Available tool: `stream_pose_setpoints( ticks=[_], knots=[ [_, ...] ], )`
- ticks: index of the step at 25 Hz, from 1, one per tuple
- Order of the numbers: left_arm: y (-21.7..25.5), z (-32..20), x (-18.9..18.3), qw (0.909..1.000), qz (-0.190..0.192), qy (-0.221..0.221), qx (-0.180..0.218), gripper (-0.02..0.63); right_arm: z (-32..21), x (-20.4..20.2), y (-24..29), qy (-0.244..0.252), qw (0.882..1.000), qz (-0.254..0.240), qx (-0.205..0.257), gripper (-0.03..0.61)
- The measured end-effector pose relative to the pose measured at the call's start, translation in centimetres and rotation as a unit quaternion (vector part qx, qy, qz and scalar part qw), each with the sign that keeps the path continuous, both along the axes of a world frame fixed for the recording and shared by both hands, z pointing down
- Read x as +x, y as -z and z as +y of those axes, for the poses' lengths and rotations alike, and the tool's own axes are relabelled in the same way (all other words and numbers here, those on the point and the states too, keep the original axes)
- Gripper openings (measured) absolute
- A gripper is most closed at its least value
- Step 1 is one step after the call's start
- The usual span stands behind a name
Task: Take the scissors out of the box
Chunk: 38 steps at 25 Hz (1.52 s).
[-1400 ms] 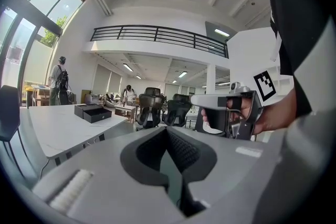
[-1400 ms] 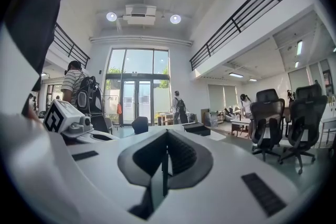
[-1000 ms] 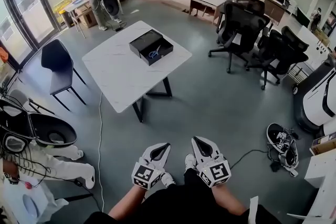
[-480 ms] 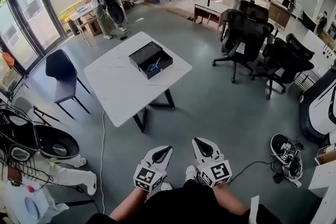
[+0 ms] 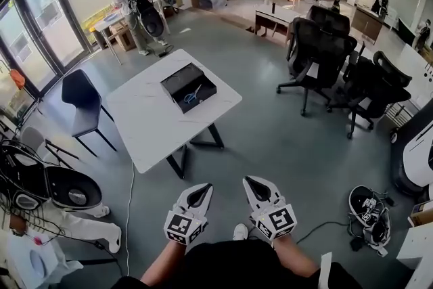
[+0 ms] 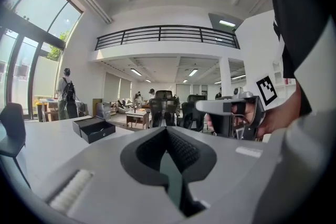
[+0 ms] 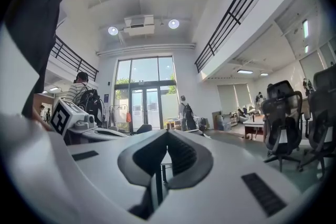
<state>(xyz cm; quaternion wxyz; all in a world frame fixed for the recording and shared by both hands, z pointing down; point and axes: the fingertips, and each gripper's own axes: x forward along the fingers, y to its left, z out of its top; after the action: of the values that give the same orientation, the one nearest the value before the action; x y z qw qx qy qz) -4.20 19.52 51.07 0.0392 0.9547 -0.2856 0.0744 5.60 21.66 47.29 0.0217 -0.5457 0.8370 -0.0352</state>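
Observation:
An open black box sits on the far part of a white table, and blue-handled scissors lie inside it. The same box appears small and far off, left of centre, in the left gripper view. Both grippers are held low in front of the person, well short of the table and side by side over the grey floor. My left gripper is shut with nothing between its jaws, which meet in its own view. My right gripper is also shut and empty.
A black chair stands left of the table. Black office chairs are grouped to the right. A white cable runs across the floor, and gear lies at the lower right. People stand at the back.
The person has walked toward the table, so the table and box sit lower and nearer in the head view. Both grippers travelled along with the person, still shut and empty.

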Motion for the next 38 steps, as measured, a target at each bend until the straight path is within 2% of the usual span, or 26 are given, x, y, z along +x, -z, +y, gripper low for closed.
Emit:
stream_pose_setpoints(
  ticks=[4, 12, 25, 38],
  knots=[
    [0.6, -2.0, -0.7, 0.9994, -0.003, 0.033, 0.006, 0.009, -1.1, 0.6, 0.2, 0.016, 1.000, 0.001, 0.003, 0.008],
    [0.2, -5.6, -1.4, 0.9983, 0.006, 0.058, 0.001, 0.009, -4.4, 1.0, 0.2, 0.025, 1.000, 0.014, -0.001, 0.008],
    [1.1, -13.6, -1.4, 0.9993, 0.027, 0.024, 0.010, 0.009, -12.7, -1.1, 0.6, 0.005, 0.999, 0.036, 0.003, 0.008],
    [1.4, -16.8, -2.7, 0.9994, 0.030, 0.018, 0.006, 0.009, -16.5, -3.1, 0.7, 0.006, 0.999, 0.033, 0.002, 0.008]
  ],
)
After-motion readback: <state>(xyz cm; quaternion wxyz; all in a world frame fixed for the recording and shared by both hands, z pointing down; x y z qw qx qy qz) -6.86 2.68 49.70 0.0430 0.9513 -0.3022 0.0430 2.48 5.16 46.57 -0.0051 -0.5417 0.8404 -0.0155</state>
